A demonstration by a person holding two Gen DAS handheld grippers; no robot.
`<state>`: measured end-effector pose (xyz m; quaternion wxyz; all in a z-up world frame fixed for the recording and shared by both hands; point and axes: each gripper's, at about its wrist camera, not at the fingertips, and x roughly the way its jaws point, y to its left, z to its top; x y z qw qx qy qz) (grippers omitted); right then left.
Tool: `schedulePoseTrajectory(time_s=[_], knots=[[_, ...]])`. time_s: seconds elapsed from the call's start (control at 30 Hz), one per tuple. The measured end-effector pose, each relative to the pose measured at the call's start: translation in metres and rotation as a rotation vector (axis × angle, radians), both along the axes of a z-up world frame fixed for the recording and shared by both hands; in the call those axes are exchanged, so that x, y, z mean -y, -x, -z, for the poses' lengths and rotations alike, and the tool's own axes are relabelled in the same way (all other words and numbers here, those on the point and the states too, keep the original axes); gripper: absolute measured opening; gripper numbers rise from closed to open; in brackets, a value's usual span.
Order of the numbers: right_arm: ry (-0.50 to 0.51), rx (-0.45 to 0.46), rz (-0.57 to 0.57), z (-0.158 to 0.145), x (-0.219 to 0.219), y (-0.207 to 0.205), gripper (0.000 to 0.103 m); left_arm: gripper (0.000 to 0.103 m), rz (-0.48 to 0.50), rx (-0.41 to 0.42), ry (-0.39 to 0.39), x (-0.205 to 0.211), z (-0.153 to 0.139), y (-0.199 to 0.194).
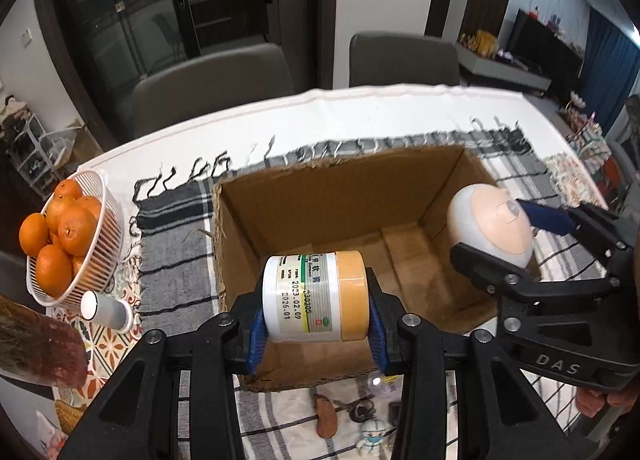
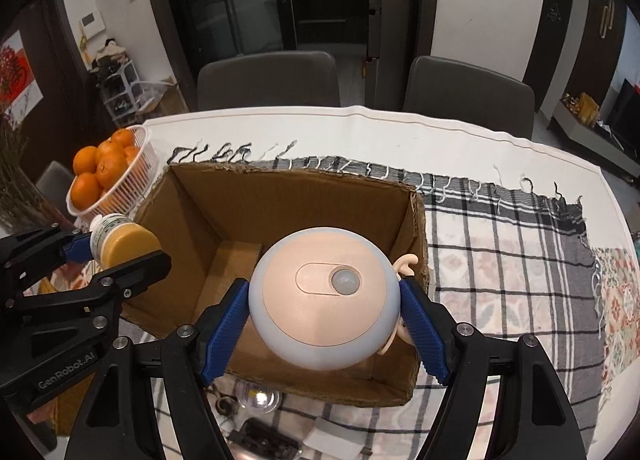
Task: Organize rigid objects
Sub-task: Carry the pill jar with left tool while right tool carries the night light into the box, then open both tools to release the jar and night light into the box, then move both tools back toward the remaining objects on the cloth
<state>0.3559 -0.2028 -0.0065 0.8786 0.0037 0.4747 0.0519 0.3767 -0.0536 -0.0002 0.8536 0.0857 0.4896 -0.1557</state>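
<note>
An open, empty cardboard box (image 1: pixel 320 196) (image 2: pixel 280 200) stands on a checked cloth. My left gripper (image 1: pixel 316 324) is shut on a white jar with a yellow lid (image 1: pixel 316 296), held on its side above the box's near left part; the jar also shows in the right wrist view (image 2: pixel 120 240). My right gripper (image 2: pixel 324 320) is shut on a round white and peach lamp with a sensor (image 2: pixel 324 296), held above the box's near right part; the lamp also shows in the left wrist view (image 1: pixel 492 220).
A white basket of oranges (image 1: pixel 68 236) (image 2: pixel 108 176) stands left of the box, a small white bottle (image 1: pixel 106 310) beside it. Small items lie before the box: keys (image 1: pixel 360 410), a figurine (image 1: pixel 372 436), a clear ball (image 2: pixel 258 396). Two grey chairs (image 2: pixel 268 80) stand behind the table.
</note>
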Motion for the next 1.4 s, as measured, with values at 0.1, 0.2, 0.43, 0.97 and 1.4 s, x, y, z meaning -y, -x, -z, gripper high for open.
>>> schedulePoseTrajectory(time_s=[0.1,0.2,0.43,0.97,1.4], knots=[[0.018,-0.027,-0.004,0.006,-0.002,-0.004,0.075,0.04,-0.006,-0.007,-0.03,0.001,0.006,-0.003],[0.03,-0.054,-0.005,0.012,-0.001,-0.008,0.075,0.041,-0.007,-0.034,-0.033,0.001,0.012,-0.006],[0.046,-0.07,-0.017,0.014,-0.004,-0.01,0.076,0.058,-0.028,-0.028,-0.036,0.002,0.013,-0.006],[0.016,0.071,0.099,-0.023,0.008,0.033,0.076,0.063,-0.05,0.103,0.03,-0.008,-0.022,0.038],[0.014,0.124,0.129,-0.042,0.001,0.08,0.076,0.063,-0.079,0.165,0.03,-0.022,-0.04,0.082]])
